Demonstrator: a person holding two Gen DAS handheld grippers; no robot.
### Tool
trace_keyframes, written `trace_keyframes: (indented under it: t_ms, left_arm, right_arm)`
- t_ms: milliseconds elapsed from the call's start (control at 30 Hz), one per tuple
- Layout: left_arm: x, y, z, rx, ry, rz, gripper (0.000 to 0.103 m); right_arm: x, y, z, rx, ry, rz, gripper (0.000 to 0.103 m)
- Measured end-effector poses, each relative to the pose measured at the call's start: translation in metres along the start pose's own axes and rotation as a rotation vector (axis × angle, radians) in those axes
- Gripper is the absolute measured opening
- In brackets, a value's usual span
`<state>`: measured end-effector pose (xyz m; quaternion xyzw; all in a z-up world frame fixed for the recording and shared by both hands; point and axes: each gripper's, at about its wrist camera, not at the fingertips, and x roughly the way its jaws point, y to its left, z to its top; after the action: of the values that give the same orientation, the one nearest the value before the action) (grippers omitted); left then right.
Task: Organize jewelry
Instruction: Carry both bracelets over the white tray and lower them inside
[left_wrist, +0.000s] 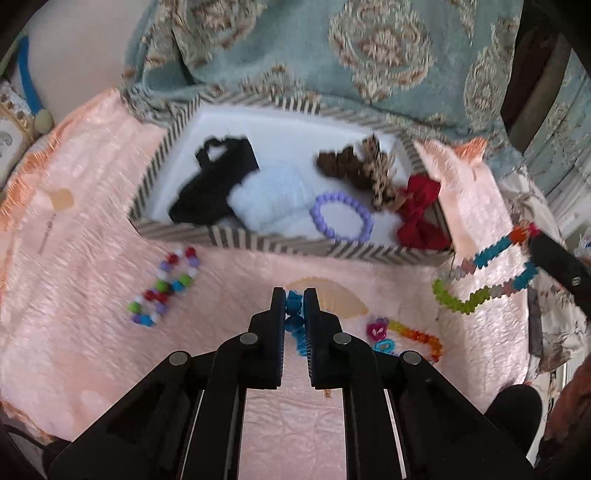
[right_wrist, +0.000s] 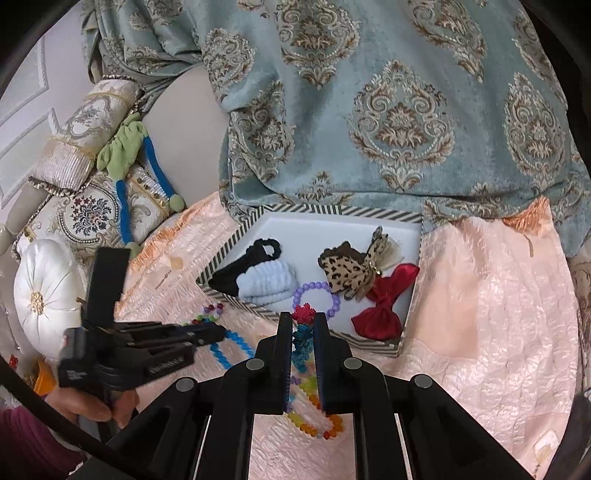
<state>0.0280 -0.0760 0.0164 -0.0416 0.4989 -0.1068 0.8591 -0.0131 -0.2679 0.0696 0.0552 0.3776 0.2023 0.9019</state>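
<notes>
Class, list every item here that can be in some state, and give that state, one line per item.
left gripper: shut on blue bead bracelet
right gripper: shut on multicolour bead strand
striped box: open, no lid on
purple bead bracelet: lying in the box
red bow: lying in the box
mixed-colour bracelet: loose on the pink cloth, outside the box

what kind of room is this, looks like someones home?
Probably a home bedroom or sitting room, worked on a bed or sofa: a pink satin quilt as the surface, a damask-patterned blue throw behind, and ornate cushions to the side.
</notes>
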Motion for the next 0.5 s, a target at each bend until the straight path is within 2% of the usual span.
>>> trace_keyframes:
  t_ms: [233,500]
  left_arm:
    - [-0.03,0.015,0.024,-0.002,-0.062,0.035,0.009]
    - [-0.035,0.021,0.049,0.008,-0.091,0.072,0.008]
  right_arm:
    - [0.004,0.006,0.013,-0.021,0.0,0.002,0.01]
    - [0.013,0.018,0.028,-0.06,0.004,0.008,0.01]
